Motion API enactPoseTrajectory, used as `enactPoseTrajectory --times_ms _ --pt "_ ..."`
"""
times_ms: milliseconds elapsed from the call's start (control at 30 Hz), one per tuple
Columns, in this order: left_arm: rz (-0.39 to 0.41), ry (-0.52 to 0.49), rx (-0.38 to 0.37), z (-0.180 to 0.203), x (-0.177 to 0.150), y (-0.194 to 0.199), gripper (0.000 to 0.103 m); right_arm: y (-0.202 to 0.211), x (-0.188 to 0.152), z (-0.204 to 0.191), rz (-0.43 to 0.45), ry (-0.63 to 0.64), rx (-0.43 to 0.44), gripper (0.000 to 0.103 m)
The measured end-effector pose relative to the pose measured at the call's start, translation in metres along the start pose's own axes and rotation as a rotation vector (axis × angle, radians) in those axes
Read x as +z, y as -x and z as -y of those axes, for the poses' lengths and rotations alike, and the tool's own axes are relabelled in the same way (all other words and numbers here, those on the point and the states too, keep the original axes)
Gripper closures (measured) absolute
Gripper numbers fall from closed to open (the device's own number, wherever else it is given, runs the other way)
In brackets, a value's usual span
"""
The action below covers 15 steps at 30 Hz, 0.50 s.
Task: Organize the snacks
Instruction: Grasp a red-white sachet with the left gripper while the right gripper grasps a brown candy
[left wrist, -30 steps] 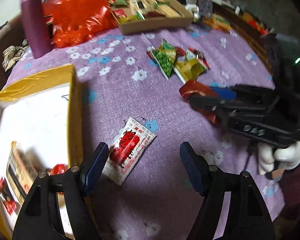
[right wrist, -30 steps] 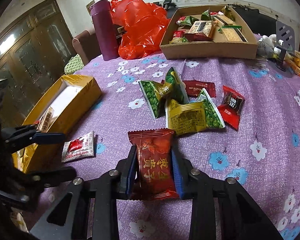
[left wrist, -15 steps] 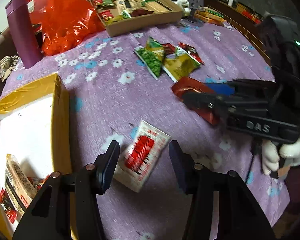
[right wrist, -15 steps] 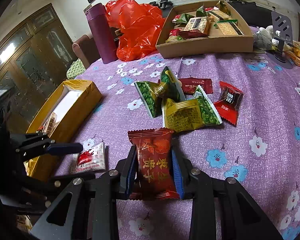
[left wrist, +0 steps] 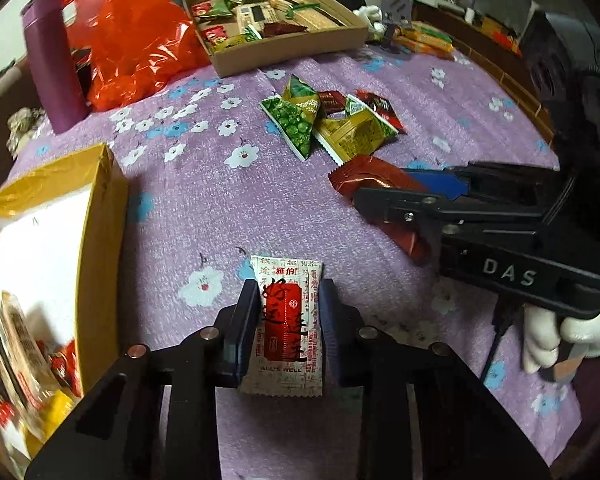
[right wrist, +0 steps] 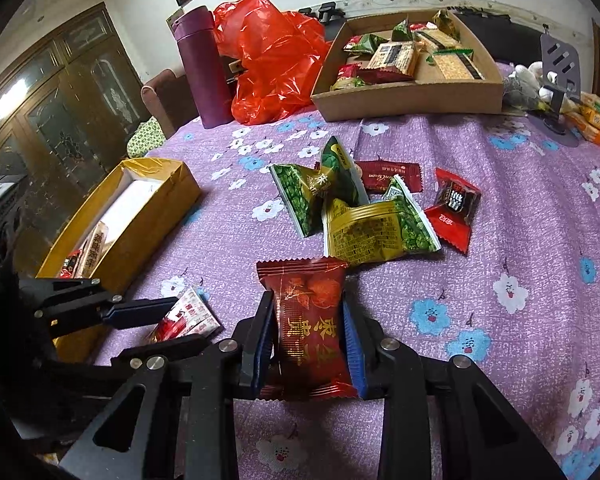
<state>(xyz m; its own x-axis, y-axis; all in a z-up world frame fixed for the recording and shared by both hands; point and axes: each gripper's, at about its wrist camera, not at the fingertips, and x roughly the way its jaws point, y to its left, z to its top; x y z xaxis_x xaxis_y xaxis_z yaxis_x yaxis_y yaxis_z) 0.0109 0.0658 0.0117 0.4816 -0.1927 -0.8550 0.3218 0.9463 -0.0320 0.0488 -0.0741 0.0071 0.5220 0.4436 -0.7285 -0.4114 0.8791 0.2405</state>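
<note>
My left gripper [left wrist: 288, 320] is clamped on a white snack packet with a red label [left wrist: 287, 322], its blue pads pressing both long edges; the packet stands lengthwise between them above the purple flowered tablecloth [left wrist: 228, 208]. My right gripper [right wrist: 308, 336] is likewise closed on a dark red packet with gold characters [right wrist: 308, 316], which sticks out past the fingertips at both ends. In the left wrist view that right gripper [left wrist: 416, 200] comes in from the side with the red packet [left wrist: 376, 184] caught in it, and my white-gloved right hand [left wrist: 560, 332] is wrapped around its handle.

Just to the left of my left gripper sits the yellow box [left wrist: 96, 240], open on top, with a few wrapped snacks lying in its white interior. From the right wrist view the same yellow box [right wrist: 148, 216] lies beside the left gripper [right wrist: 172, 320].

Beyond my right gripper a loose cluster of snacks lies on the cloth: two green pea packets [right wrist: 312, 192], a gold and green packet [right wrist: 376, 232] overlapping them, a flat dark red sachet [right wrist: 392, 176] behind, and a red and black candy [right wrist: 454, 208] just to the side.

Farther back stands a cardboard tray [right wrist: 412, 96] filled with assorted snacks. Beside it are a crumpled red plastic bag [right wrist: 272, 64] and a purple flask [right wrist: 202, 68], upright.
</note>
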Motion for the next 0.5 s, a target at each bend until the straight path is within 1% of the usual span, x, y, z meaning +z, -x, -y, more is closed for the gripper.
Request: enactPoseTrajectory --times_ms 133,300,367,500 --pt "0.046 0.064 -0.038 -0.004 -0.005 0.015 0.076 0.001 0.001 0.000 0.015 -0.001 -0.012 0.070" --pt "0.124 0.166 -0.082 -0.024 -0.017 0.049 0.076 0.006 0.002 0.003 0.039 -0.011 -0.015 0.071" --pt "0.156 0.205 -0.080 -0.034 -0.024 0.064 0.076 0.006 0.002 0.003 0.045 -0.013 -0.019 0.071" --pt "0.224 0.287 -0.043 -0.065 -0.041 0.095 0.075 0.011 0.002 0.002 0.070 -0.012 -0.034 0.071"
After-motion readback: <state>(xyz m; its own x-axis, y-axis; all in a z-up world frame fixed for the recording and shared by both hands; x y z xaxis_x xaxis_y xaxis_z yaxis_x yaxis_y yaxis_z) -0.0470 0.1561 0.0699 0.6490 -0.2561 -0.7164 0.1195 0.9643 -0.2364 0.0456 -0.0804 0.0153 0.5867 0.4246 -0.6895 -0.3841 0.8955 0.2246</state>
